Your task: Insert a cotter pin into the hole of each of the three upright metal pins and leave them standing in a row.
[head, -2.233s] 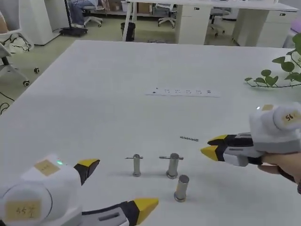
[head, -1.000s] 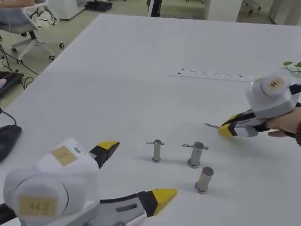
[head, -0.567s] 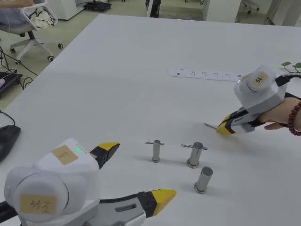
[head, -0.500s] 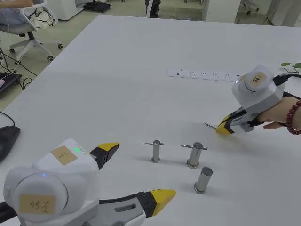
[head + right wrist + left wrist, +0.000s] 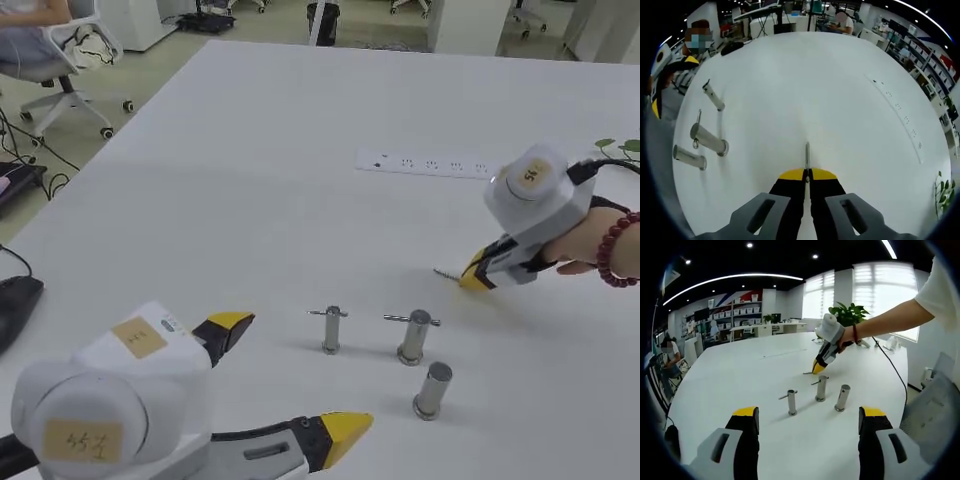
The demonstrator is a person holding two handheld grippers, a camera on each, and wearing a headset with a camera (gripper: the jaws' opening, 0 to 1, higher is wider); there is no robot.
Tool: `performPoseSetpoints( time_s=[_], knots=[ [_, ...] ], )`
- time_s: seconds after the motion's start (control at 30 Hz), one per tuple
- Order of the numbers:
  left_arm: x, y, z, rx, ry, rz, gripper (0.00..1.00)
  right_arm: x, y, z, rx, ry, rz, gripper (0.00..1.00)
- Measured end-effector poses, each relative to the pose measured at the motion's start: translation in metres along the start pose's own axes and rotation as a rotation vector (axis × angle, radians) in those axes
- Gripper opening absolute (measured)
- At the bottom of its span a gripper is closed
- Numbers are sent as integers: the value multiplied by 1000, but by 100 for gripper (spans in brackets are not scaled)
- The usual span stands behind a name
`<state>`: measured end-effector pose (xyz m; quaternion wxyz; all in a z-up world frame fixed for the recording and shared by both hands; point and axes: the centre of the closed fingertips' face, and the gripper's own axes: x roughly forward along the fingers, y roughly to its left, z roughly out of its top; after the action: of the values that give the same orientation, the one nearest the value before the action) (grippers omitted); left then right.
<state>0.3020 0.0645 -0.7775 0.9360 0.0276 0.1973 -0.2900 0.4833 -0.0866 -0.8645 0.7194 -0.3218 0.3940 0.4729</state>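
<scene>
Three upright metal pins stand on the white table. The left pin (image 5: pixel 331 330) and the middle pin (image 5: pixel 412 338) each carry a cotter pin through the top. The third pin (image 5: pixel 432 390) stands a little nearer me and is bare. My right gripper (image 5: pixel 472 279) is low over the table beyond them, shut on a loose cotter pin (image 5: pixel 445 273) that sticks out of its yellow tips (image 5: pixel 807 150). My left gripper (image 5: pixel 288 378) hovers open at the near left, nothing between its fingers (image 5: pixel 746 412), with the three pins (image 5: pixel 821 388) ahead of it.
A white power strip (image 5: pixel 430 165) lies farther back on the table (image 5: pixel 250 180). Plant leaves (image 5: pixel 620 148) reach in at the right edge. A dark mouse (image 5: pixel 10 300) sits at the left edge. Office chairs (image 5: pixel 60 60) stand beyond the table's left side.
My right gripper, open beside the loose cotter pin 2.2 s ago, has come down and shut on it. The left gripper stays open. The head camera has shifted.
</scene>
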Motion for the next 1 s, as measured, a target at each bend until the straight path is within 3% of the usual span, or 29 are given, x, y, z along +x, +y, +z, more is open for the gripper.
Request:
performPoseSetpoints(
  time_s=[0.33, 0.47, 1.0],
  knots=[
    [0, 2, 4, -6, -7, -4, 81, -2, 2, 2, -19, 5, -12, 2],
    [-1, 2, 5, -1, -9, -5, 81, -3, -4, 4, -24, 1, -21, 2],
    [-3, -2, 14, 16, -11, -29, 80, -36, 15, 19, -86, -40, -52, 2]
  ],
)
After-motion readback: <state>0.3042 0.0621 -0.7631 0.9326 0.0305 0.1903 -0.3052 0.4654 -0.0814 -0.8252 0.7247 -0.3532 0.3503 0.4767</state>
